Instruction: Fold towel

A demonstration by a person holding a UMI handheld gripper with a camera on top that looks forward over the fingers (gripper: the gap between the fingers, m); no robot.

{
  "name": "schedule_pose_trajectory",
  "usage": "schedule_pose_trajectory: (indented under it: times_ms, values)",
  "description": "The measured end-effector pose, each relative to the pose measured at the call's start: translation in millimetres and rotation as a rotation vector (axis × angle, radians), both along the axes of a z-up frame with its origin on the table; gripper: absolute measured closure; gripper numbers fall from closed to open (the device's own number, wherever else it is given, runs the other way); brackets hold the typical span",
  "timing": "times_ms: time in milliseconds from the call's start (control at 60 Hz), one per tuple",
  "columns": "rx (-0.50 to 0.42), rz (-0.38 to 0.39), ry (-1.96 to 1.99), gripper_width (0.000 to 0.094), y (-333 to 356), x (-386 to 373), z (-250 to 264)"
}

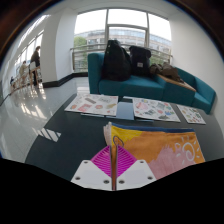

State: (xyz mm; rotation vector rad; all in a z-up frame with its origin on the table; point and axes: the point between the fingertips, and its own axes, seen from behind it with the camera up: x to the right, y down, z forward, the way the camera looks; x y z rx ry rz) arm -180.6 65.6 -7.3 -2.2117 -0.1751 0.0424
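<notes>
A towel [160, 148] in orange, yellow and pink lies on a dark table [70, 140], just ahead and to the right of my fingers. One edge of it [113, 150] is lifted and runs down between my two magenta pads [100, 160]. My gripper [113, 170] is shut on that towel edge, with both pads pressed against it. The rest of the towel spreads flat on the table to the right.
Beyond the table, patterned mats [95, 103] lie on the floor. A teal sofa [150, 75] with dark bags [118, 60] stands against large windows. A person [36, 62] stands far off to the left.
</notes>
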Motion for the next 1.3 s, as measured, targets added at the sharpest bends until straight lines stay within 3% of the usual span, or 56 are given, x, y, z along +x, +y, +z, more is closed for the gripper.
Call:
schedule_pose_trajectory:
  times_ms: [83,200,350,600,667,767,867,1067,1150,1300]
  values:
    - [-0.029,0.017,0.07,0.0901,-5,1,16]
    - [0.03,0.013,0.113,0.0901,-3,41,67]
    - [0.076,-0.065,0.074,0.0902,0,141,100]
    - [-0.029,-0.226,-0.001,0.09,8,287,26]
    - [-0.06,-0.229,0.012,0.0687,8,297,11]
    - [-0.024,-0.249,-0.014,0.0406,5,315,28]
    - [0.046,-0.236,0.013,0.0375,-3,311,75]
    - [0.195,-0.188,0.072,0.0214,-63,282,189]
    - [0.219,-0.167,0.093,0.0147,-103,260,218]
    - [0.254,-0.147,0.096,0.0135,-162,225,244]
